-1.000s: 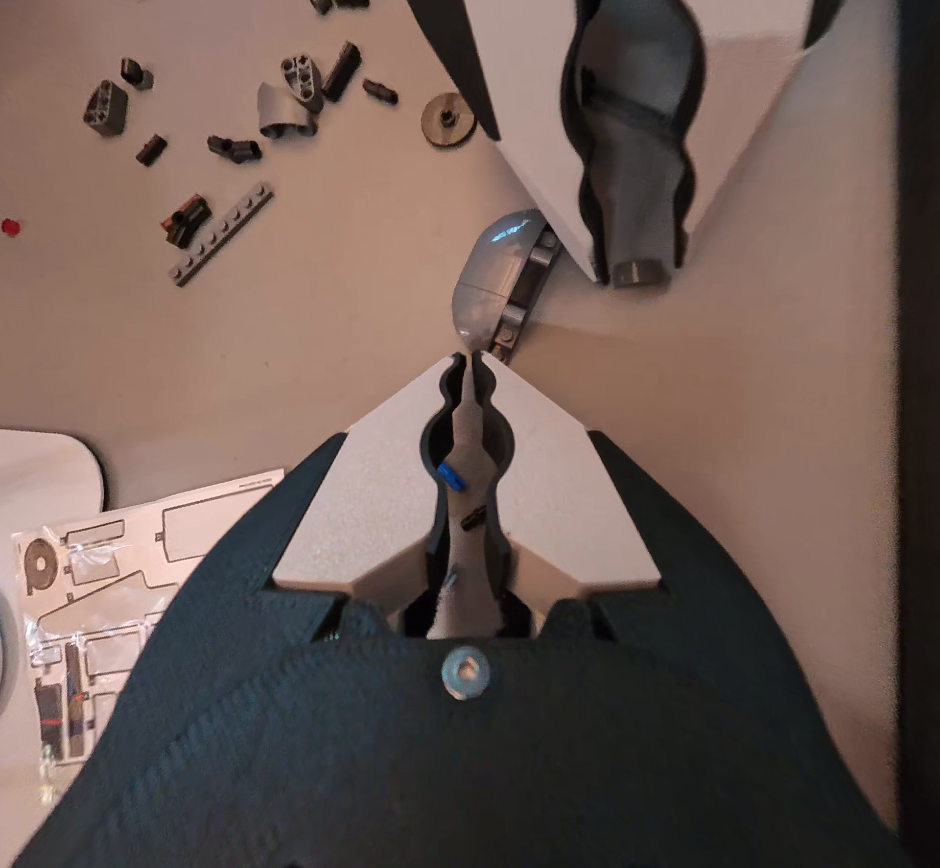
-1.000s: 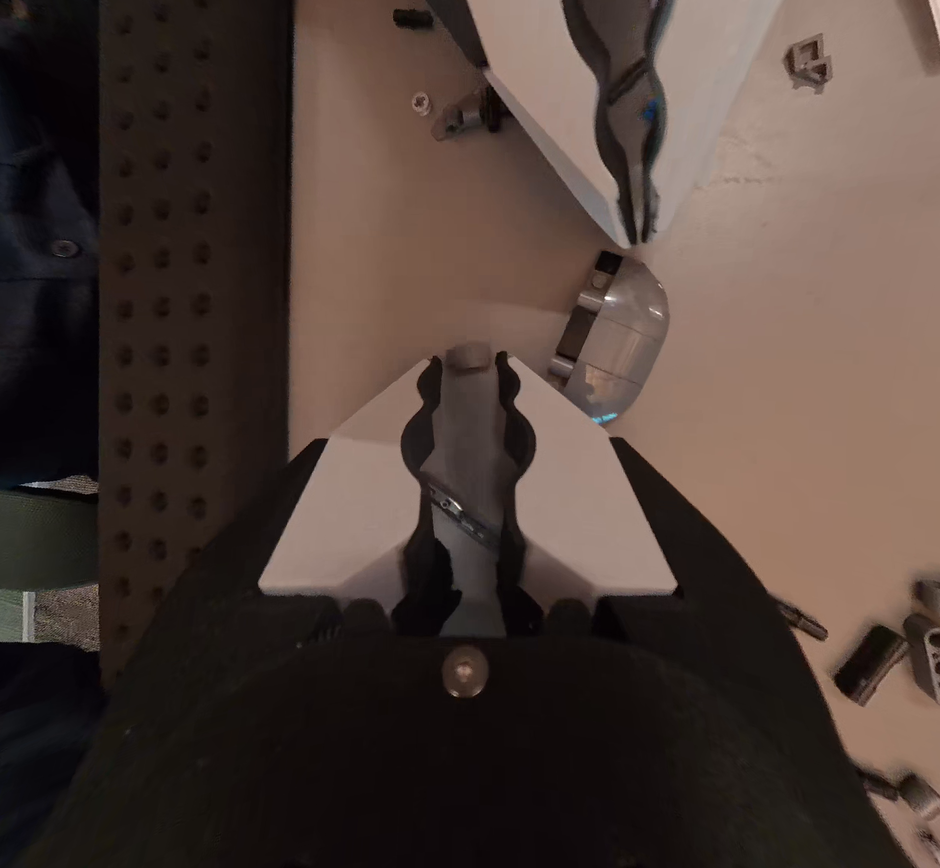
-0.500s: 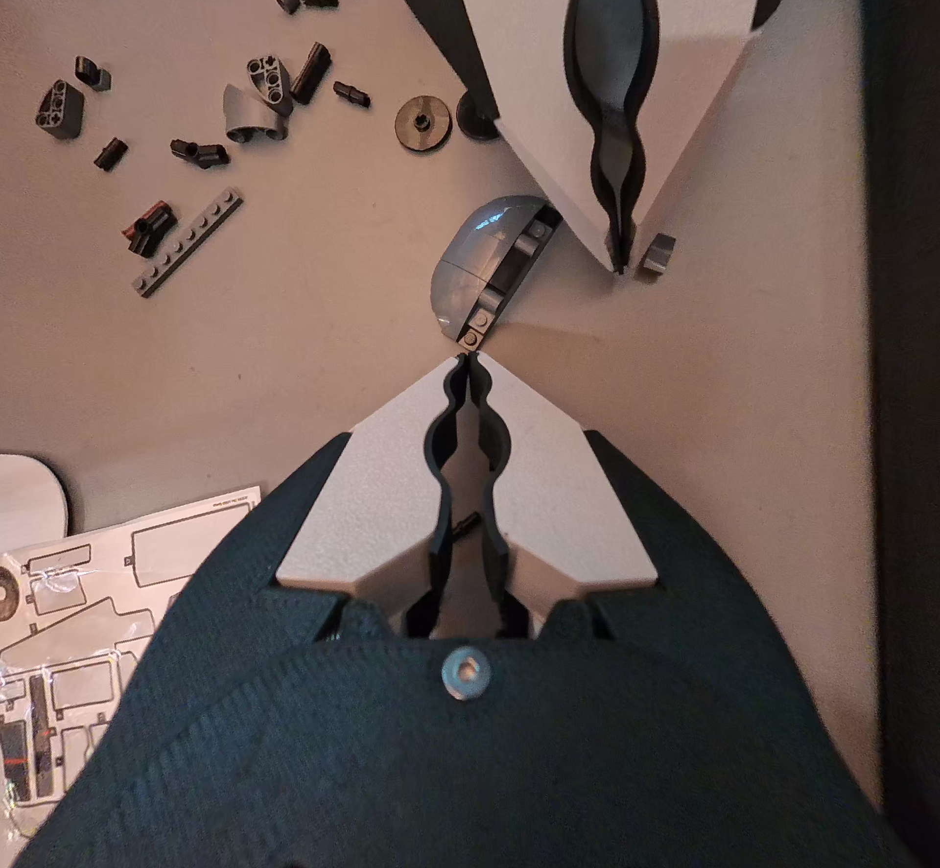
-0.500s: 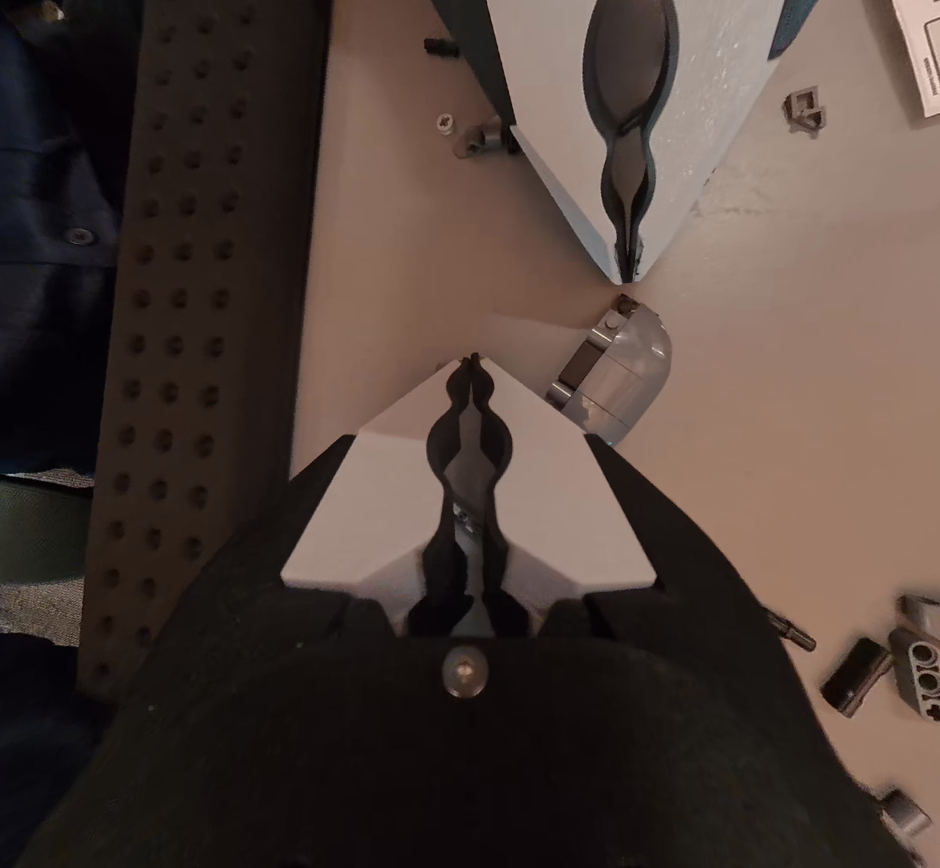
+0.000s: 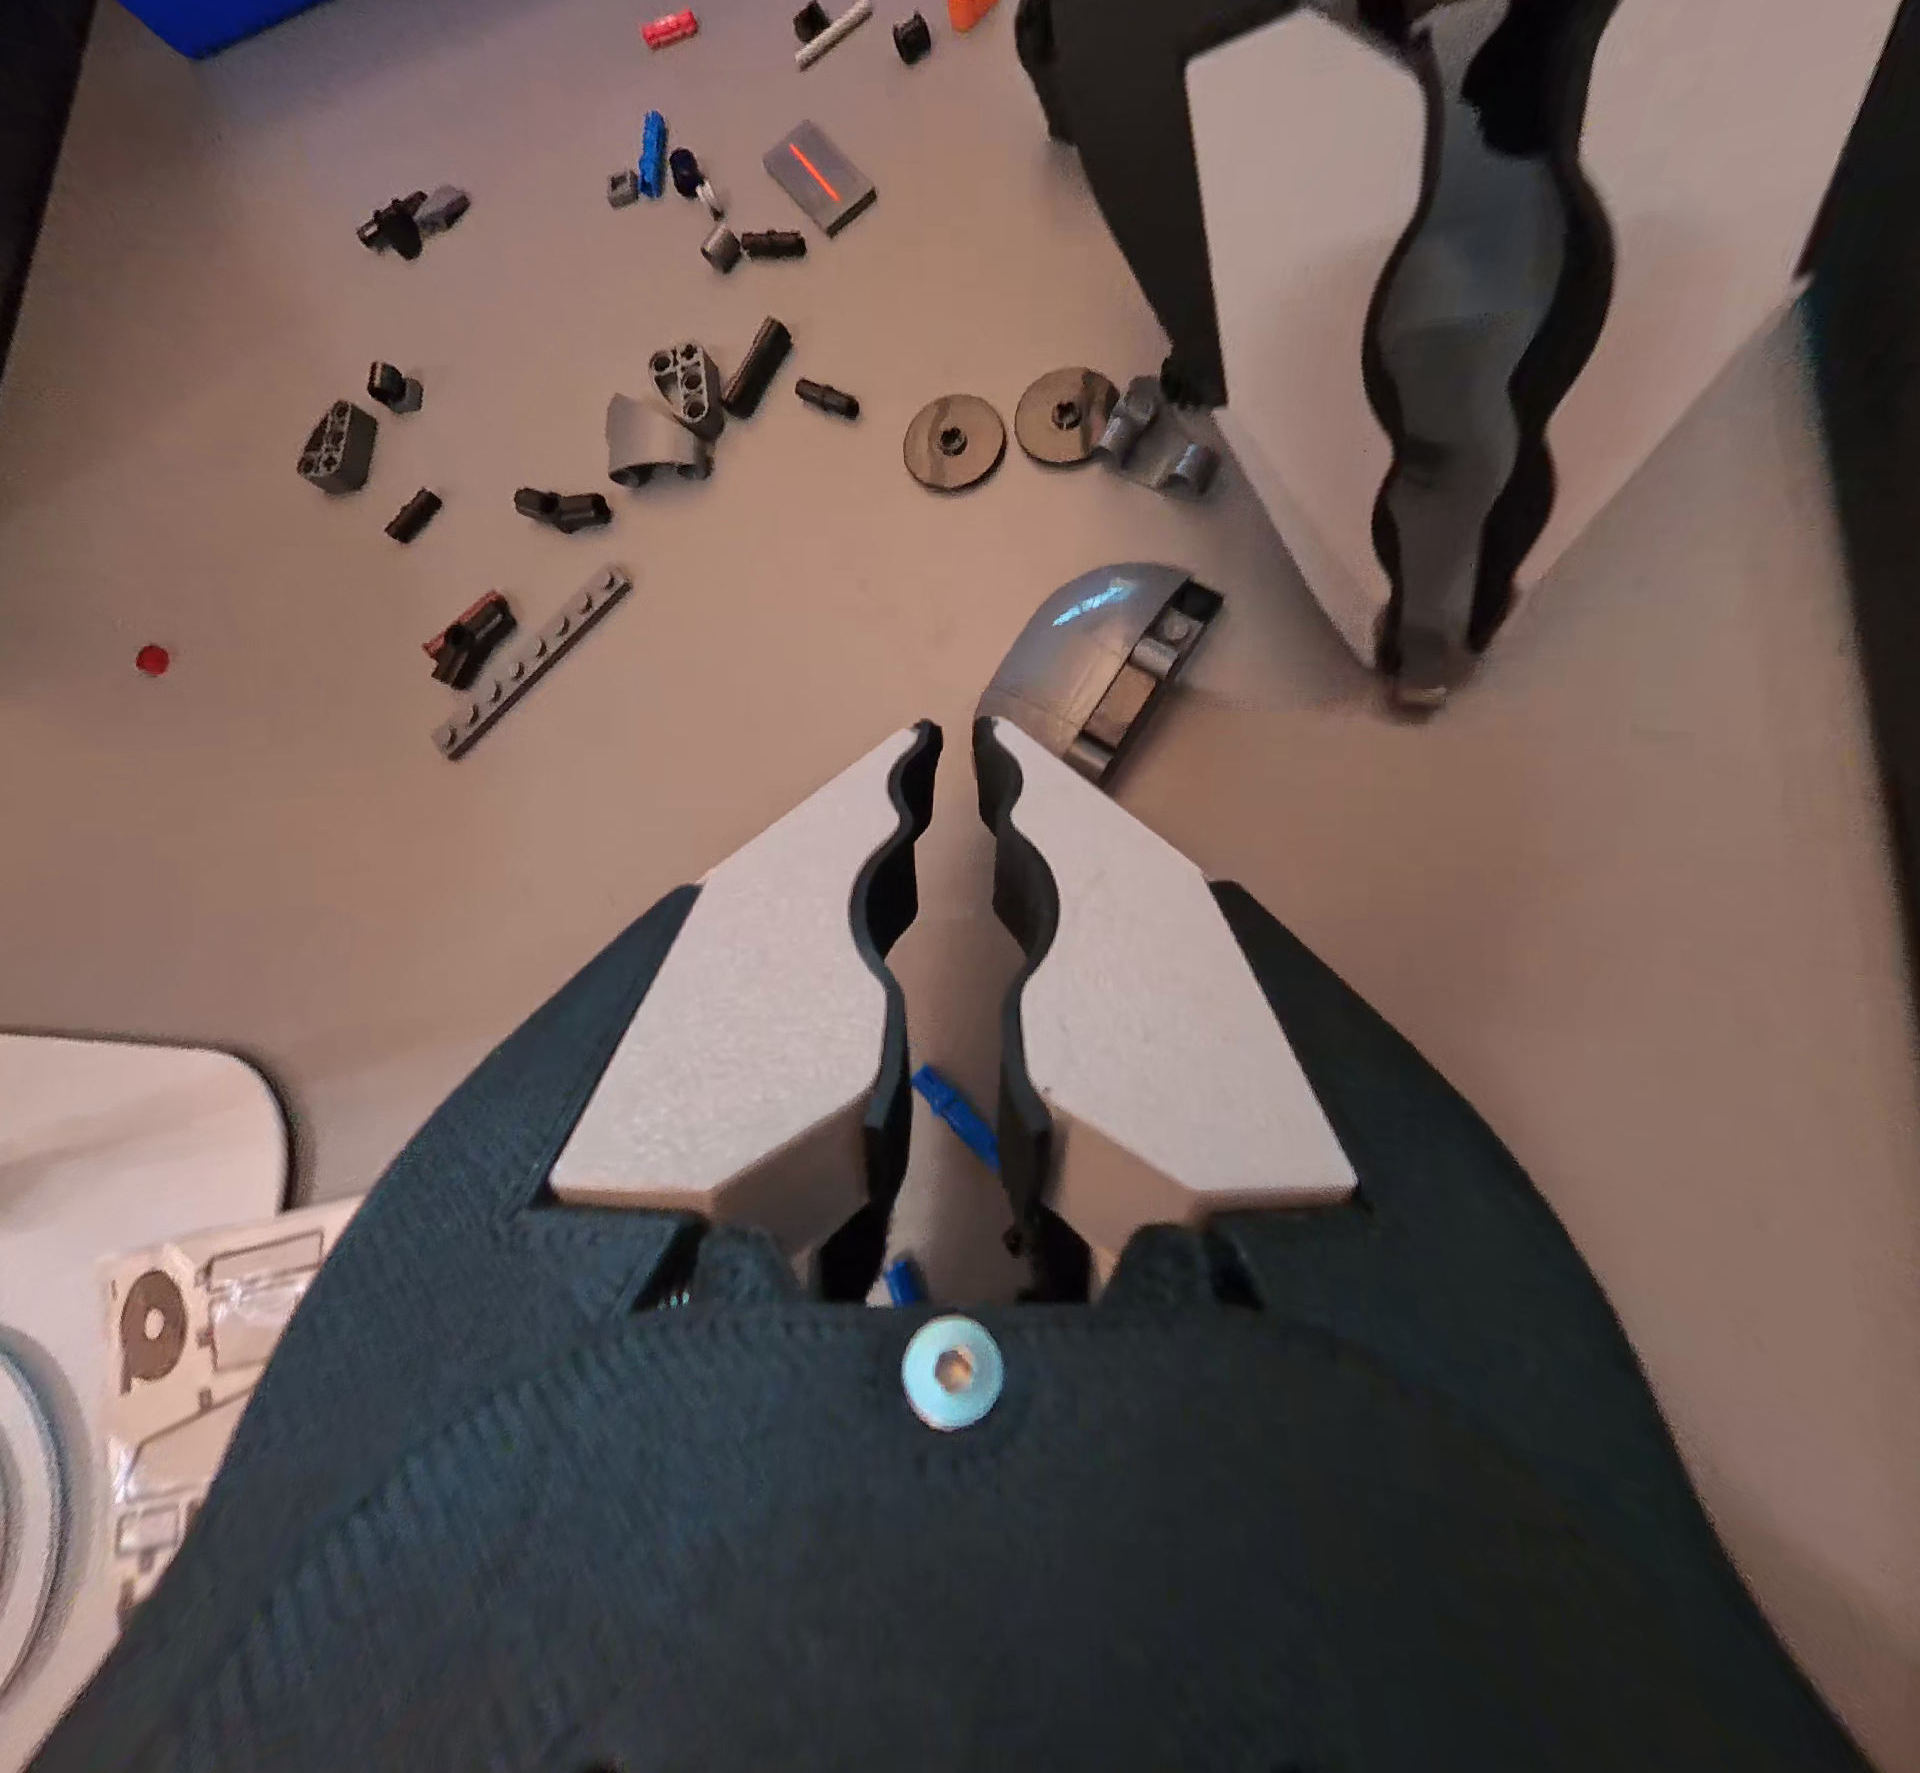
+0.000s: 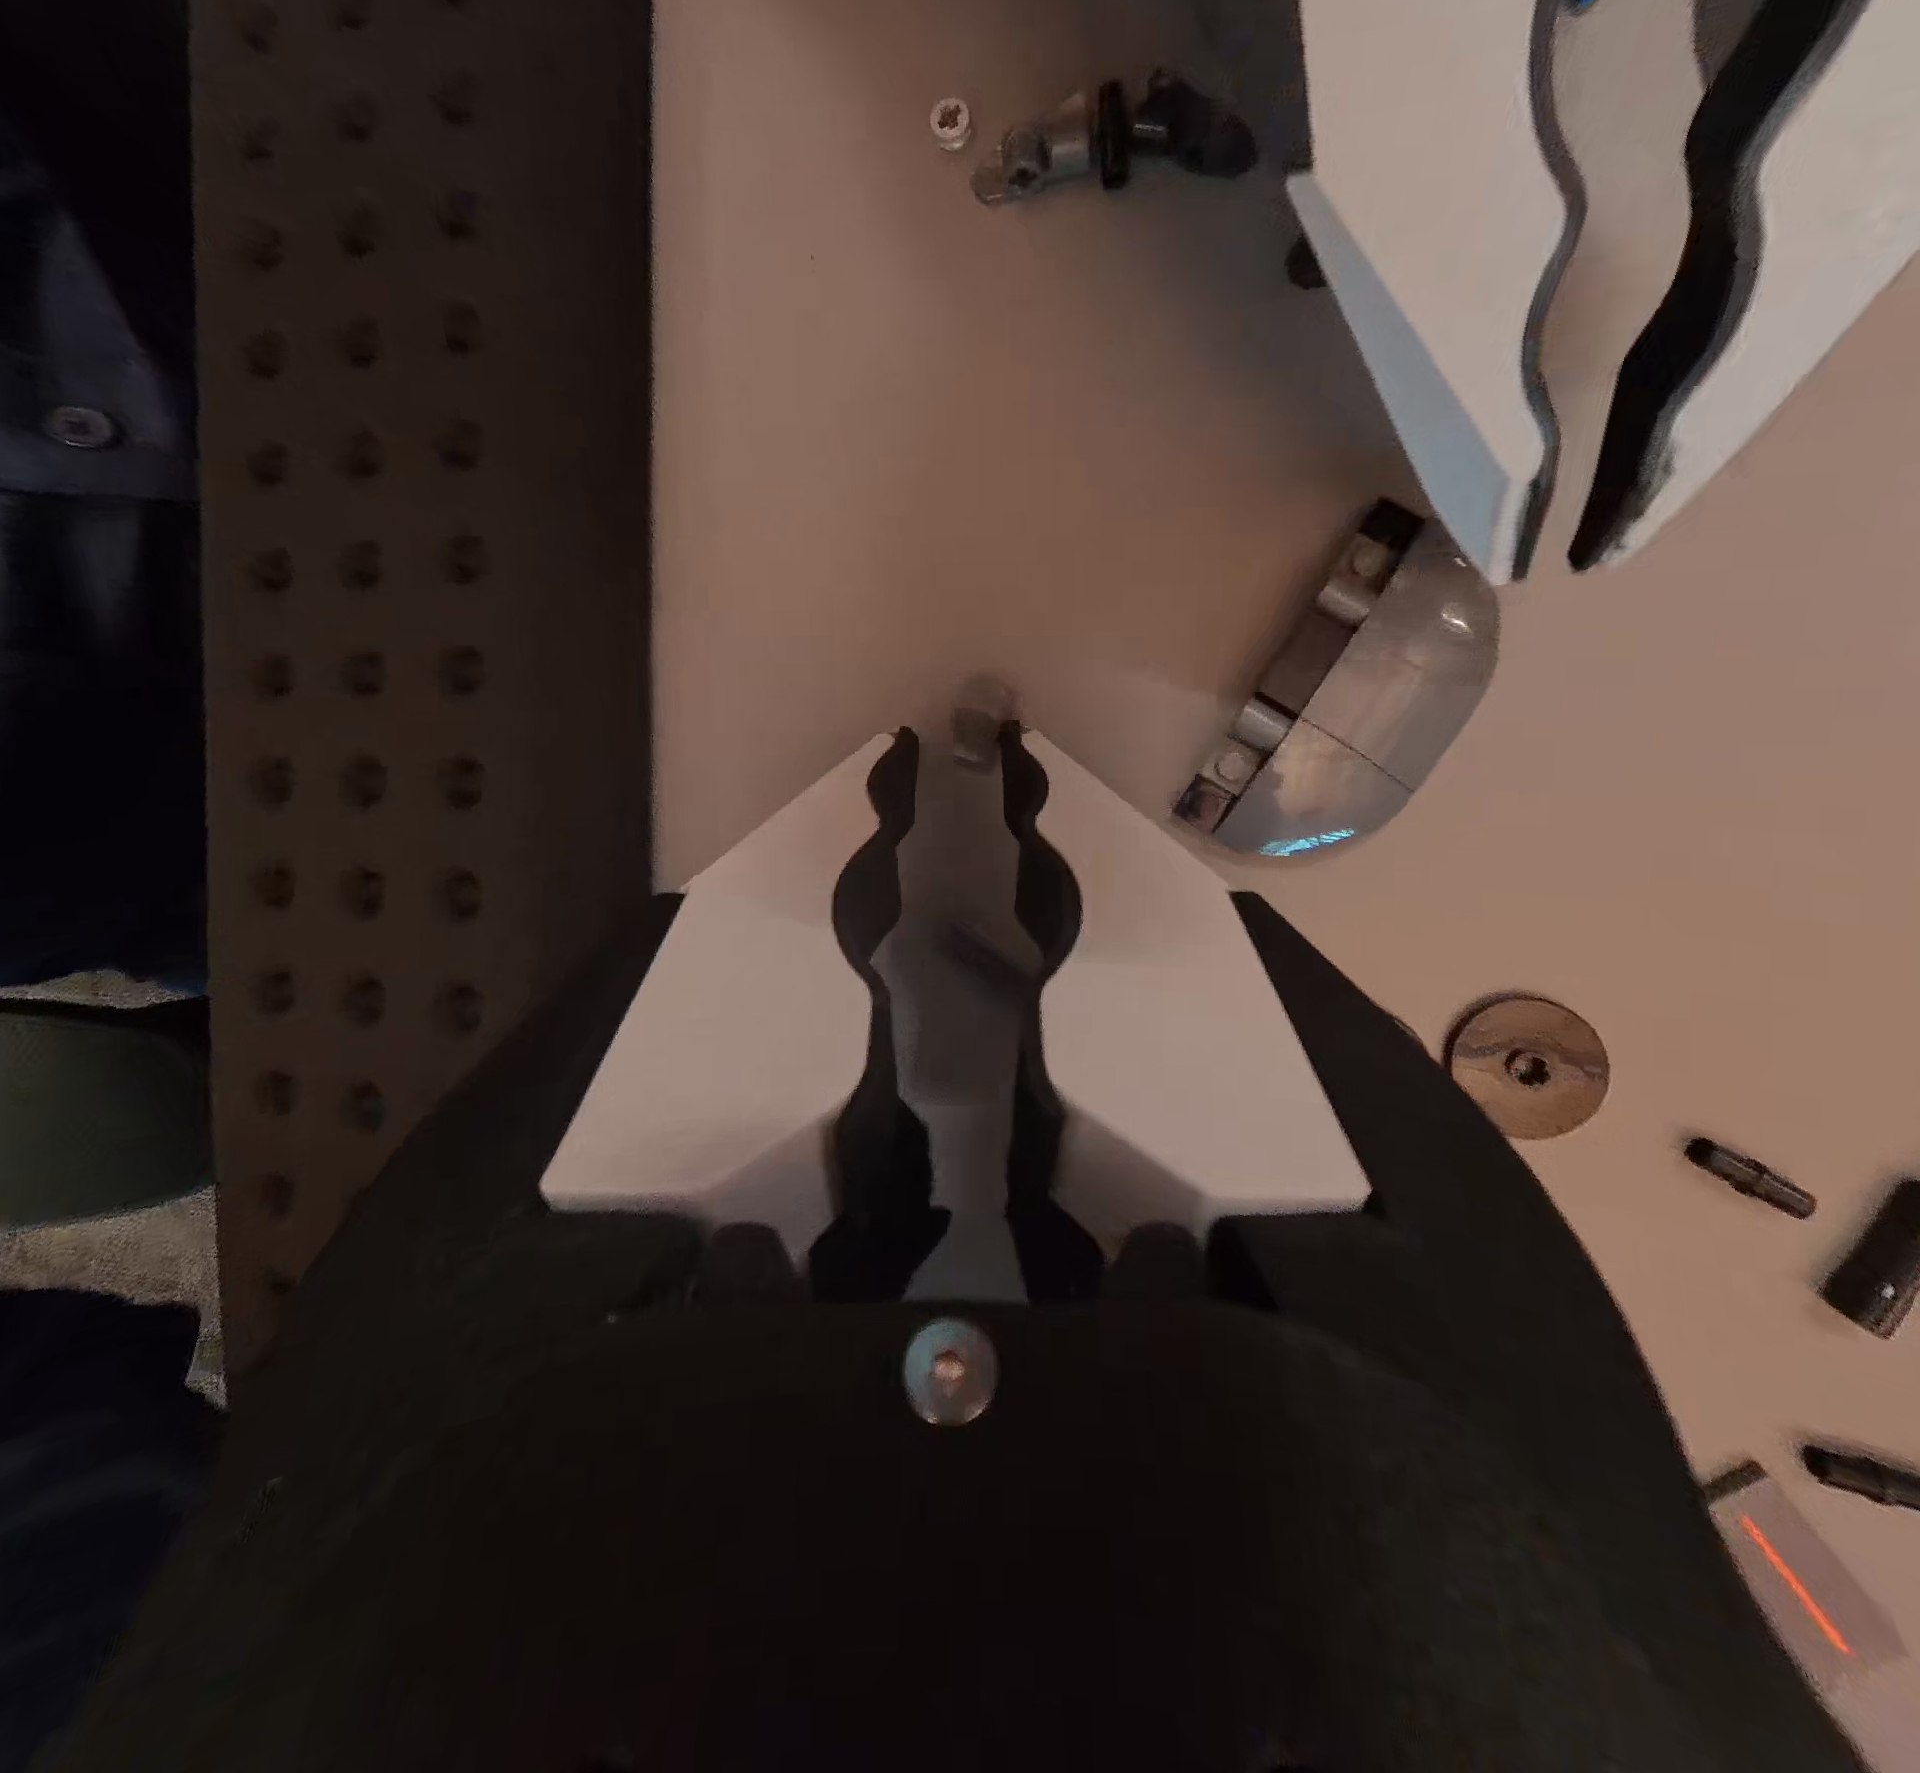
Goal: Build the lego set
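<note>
Two grippers: left gripper (image 5: 956, 736) fingers slightly apart, right gripper (image 6: 961, 736) fingers clamped on small grey piece (image 6: 975, 724).

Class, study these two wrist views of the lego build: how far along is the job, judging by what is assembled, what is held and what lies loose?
Done: only one small sub-assembly, the curved grey domed piece on dark bricks.

In hand: the right gripper pinches a small grey lego piece; the left gripper is open and empty beside the dome.

Left: most of it. Two dark round discs, a long grey studded plate and many scattered pins lie loose.
</note>
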